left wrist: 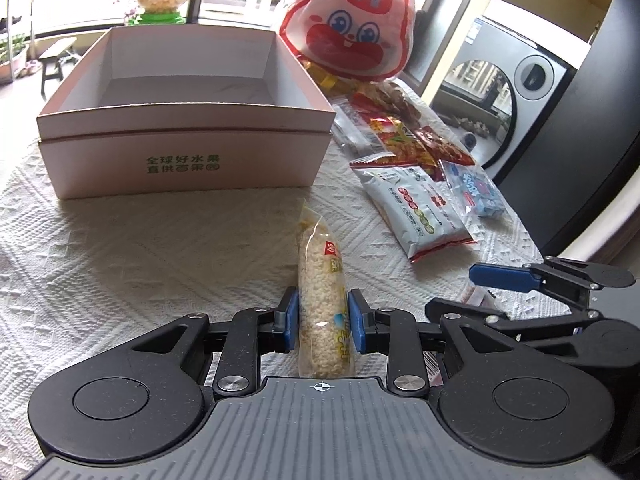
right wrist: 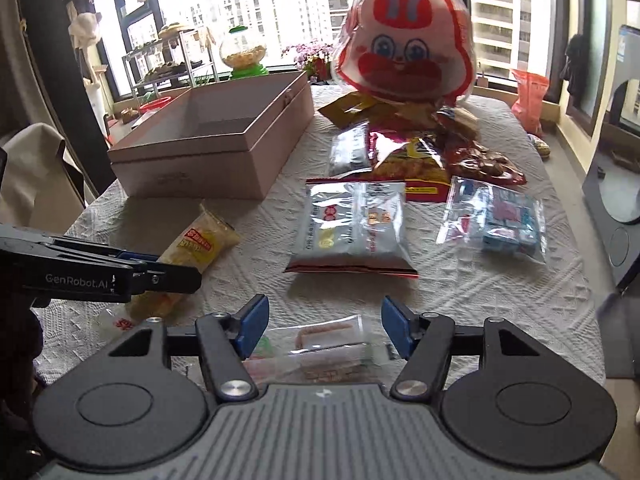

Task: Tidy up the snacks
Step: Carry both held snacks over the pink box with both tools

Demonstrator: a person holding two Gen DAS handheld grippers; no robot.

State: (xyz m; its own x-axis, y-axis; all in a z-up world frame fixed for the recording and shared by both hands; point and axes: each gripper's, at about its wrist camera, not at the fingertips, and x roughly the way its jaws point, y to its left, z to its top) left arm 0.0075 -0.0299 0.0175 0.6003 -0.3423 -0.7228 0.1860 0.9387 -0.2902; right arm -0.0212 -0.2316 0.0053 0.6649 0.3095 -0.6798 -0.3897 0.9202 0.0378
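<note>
While the rice roll (left wrist: 323,292) is pinched at mid-length by the left gripper (left wrist: 323,322) on the cloth | lift level into the empty box (left wrist: 188,160) | right gripper (right wrist: 324,330) half-spread over a clear packet (right wrist: 316,354), nothing gripped.

A high-rise home, seen at a table (right wrist: 460,300) spread with a white textured cloth. Beyond its far edge, large windows (right wrist: 256,8) faced apartment towers; a front-loading washing machine (left wrist: 516,92) stood past the table's right edge, and a plant rack (right wrist: 168,60) and flowers (right wrist: 308,54) lined the sill.
</note>
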